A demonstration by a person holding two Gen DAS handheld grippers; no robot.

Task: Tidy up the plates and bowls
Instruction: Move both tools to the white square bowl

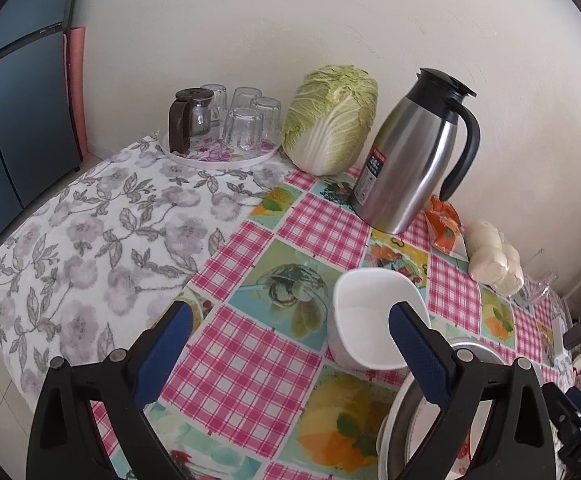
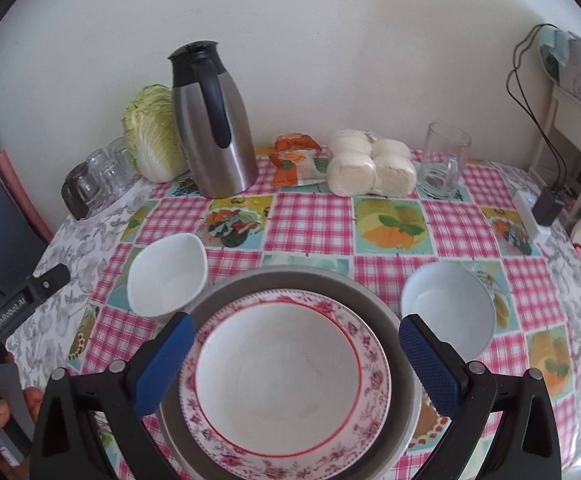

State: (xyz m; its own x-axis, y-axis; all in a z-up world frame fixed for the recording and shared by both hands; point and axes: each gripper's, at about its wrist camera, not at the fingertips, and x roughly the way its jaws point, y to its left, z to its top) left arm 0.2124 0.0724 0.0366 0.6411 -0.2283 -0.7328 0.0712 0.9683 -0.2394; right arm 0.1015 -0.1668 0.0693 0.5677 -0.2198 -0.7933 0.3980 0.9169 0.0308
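My left gripper (image 1: pixel 290 344) and right gripper (image 2: pixel 296 354) both gape, empty. The floral plate (image 2: pixel 286 384) sits stacked on a grey plate (image 2: pixel 394 312), white bowls (image 2: pixel 166 276) either side. Grabbing clumsily, I might tip one.

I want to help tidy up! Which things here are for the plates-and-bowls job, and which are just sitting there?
For the job: squarish white bowl, round white bowl, flowery plate, grey plate underneath it.

Just sitting there: steel jug, cabbage, buns, glass mug, upturned glasses.
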